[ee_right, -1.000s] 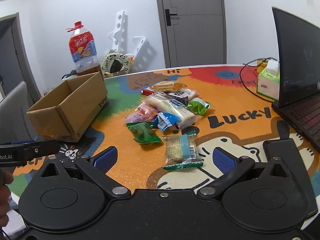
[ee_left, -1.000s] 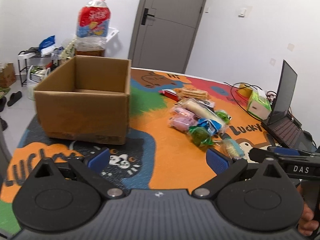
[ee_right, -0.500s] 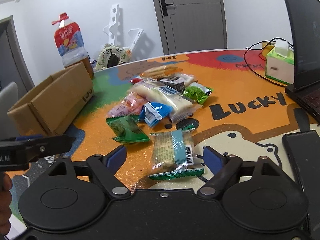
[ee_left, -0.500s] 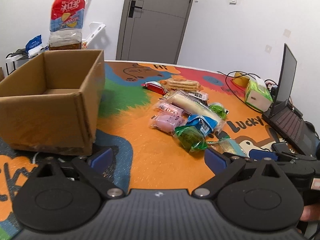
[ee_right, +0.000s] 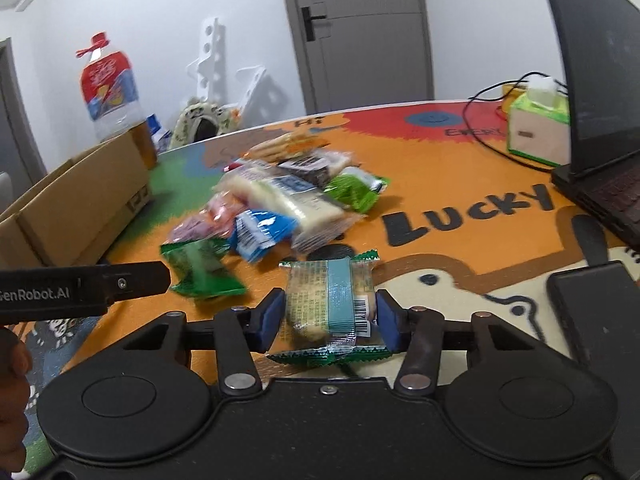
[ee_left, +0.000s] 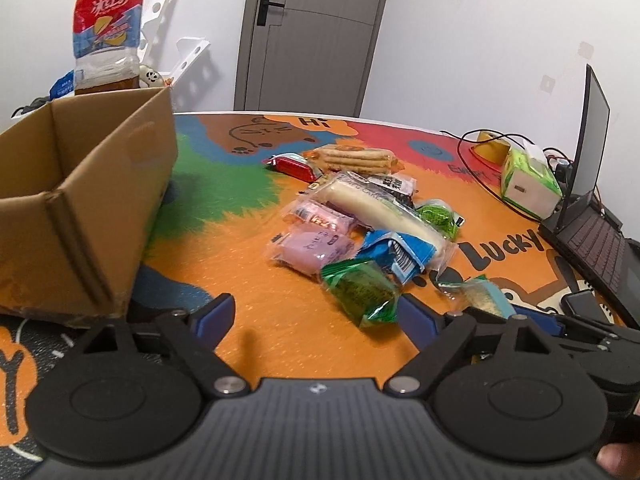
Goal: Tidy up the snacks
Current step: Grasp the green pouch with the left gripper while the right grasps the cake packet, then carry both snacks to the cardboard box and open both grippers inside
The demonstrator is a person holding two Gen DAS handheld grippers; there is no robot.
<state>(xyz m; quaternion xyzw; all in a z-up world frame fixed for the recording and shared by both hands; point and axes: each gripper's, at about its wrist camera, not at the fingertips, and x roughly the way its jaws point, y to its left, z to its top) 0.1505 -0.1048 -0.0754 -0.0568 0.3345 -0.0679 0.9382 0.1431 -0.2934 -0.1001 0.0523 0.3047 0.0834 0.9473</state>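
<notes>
Right jaws astride cracker packet (ee_right: 328,300) — touching.

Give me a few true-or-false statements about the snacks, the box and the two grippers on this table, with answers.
1. The right gripper has its fingers on either side of a cracker pack. True.
2. The box is full of snacks. False: no snacks show inside it.
3. The left gripper is open and holds nothing. True.
4. The laptop is closed. False: its screen stands open.
5. The bottle stands behind the box. True.
</notes>
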